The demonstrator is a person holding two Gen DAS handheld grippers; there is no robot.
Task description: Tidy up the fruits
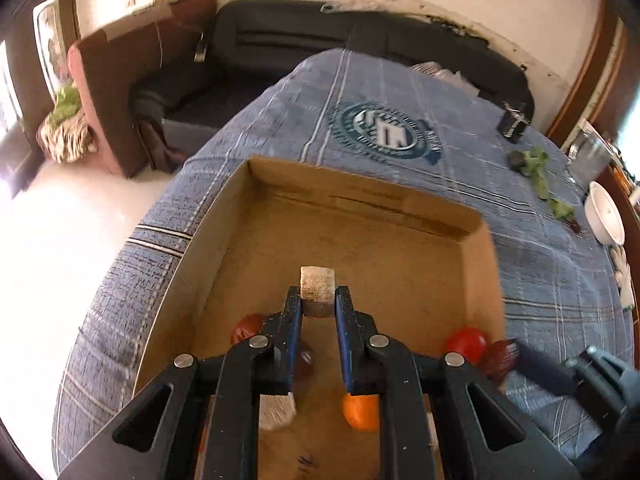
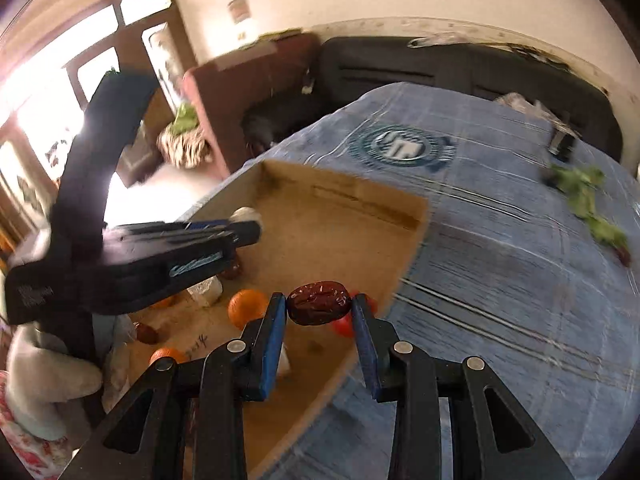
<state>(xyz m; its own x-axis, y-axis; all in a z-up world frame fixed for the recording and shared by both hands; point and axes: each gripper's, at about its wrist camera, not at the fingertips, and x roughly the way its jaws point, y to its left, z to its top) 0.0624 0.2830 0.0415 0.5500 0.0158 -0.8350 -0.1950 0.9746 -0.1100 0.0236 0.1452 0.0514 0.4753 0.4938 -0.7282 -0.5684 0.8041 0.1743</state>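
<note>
My left gripper [image 1: 318, 294] is shut on a pale tan fruit chunk [image 1: 317, 290] and holds it over the open cardboard box [image 1: 360, 200]. It also shows from the side in the right wrist view [image 2: 250, 222]. My right gripper [image 2: 319, 304] is shut on a wrinkled dark red date [image 2: 319, 303] above the box's right wall [image 2: 400, 264]. In the box lie an orange [image 1: 360, 410], a red tomato [image 1: 466, 344], dark dates [image 1: 246, 328] and a pale chunk [image 1: 276, 410]. Oranges [image 2: 247, 306] also show in the right wrist view.
The box sits on a table under a blue plaid cloth [image 1: 540, 280] with a round logo [image 1: 386, 130]. Leafy greens [image 1: 536, 172], a small black object [image 1: 514, 124] and a white bowl [image 1: 606, 216] lie at the far right. A dark sofa [image 1: 280, 40] stands behind.
</note>
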